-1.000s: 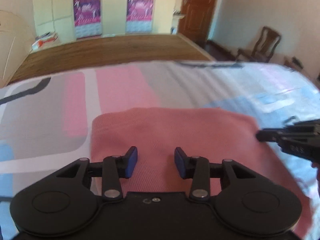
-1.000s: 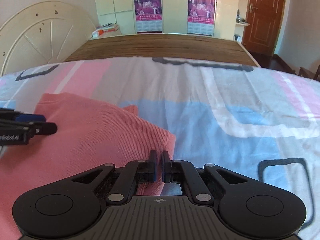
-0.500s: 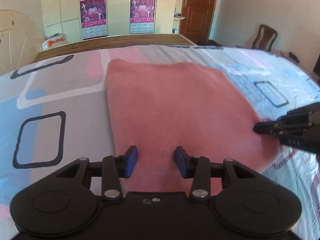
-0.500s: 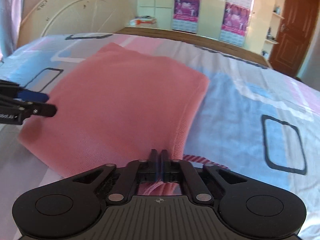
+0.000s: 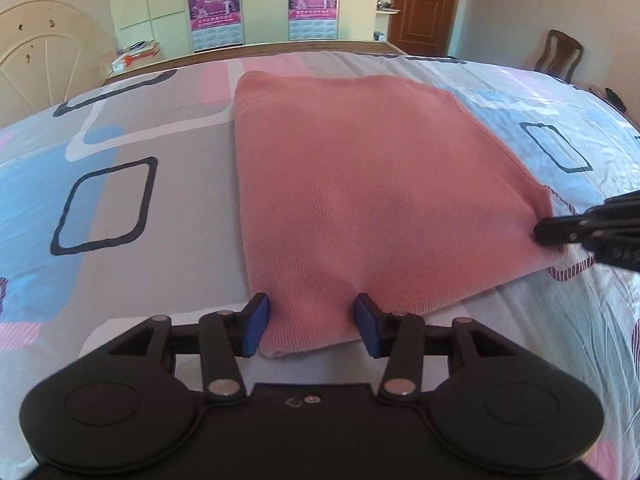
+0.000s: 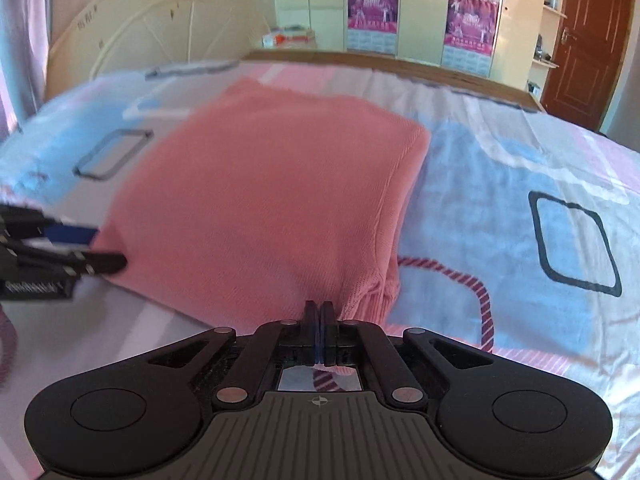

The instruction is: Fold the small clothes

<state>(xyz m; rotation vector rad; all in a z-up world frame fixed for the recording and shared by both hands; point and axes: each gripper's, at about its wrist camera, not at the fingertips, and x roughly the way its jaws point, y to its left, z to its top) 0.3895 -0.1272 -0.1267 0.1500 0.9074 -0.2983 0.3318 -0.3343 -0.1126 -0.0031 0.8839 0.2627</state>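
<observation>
pink knit garment (image 5: 372, 184) lies flat as a folded rectangle on the bed (image 5: 168, 128), over a patterned sheet of grey, blue & pink blocks w/ dark outlined squares. it fills the middle of both wrist views, near edge toward 6 o'clock, far edge toward 12.

left gripper (image 5: 310, 326) sits at the garment's near corner, at 6 o'clock in its own view. its jaws have just been opening and now stand roughly half apart; the cloth corner lies between the blue pads (image 5: 256, 322) but they don't press on it, so nothing is held there. judged: a release, letting that corner settle onto the bed after the fold.

right gripper (image 6: 319, 330) is at the other near corner, at 3 o'clock in the left view. its jaws are fully closed, pinching the bunched ribbed hem, w/ a bit of pink cloth visible behind the pads. likely it holds on to keep the edge taut and square while the left side lets go.

edges look fairly aligned; a striped cord-like line (image 6: 460, 280) shows on the sheet just beside the pinched corner. next move prob. calls for the right side letting go too, w/o dragging the layers askew. wardrobe (image 5: 264, 4) & wooden door (image 5: 424, 0) stand at 12 o'clock, well apart.
</observation>
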